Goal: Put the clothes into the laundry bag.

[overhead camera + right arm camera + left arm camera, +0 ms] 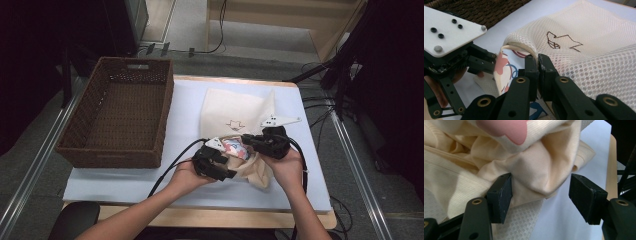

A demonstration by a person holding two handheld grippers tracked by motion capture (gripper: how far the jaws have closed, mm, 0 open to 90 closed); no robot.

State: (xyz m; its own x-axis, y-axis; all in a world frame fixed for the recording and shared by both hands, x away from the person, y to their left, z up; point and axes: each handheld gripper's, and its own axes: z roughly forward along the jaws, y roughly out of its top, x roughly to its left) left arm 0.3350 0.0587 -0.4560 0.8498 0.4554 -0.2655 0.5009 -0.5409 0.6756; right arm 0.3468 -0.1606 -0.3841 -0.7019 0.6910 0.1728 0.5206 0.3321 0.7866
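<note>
A brown woven basket (117, 115) sits at the left of the frame, and nothing is in it yet. To the right of it, in the middle, a cream mesh bag (235, 112) lies on the white table cover (190, 100). At the bag's near end a soft cream cloth with pink and blue shapes (237, 150) pokes out of the mouth.

The left gripper (216, 162) has its jaws wide apart around a fold of the cloth, one pad (500, 195) touching it, not squeezing. The right gripper (267, 141) has its jaws pressed tight on the rim of the bag's mouth.

I think the job is about half done: the cloth is partly in the bag and partly out.

Past the table there is a grey floor (260, 40), black cables (320, 97) at the right and a wooden step (280, 15).
</note>
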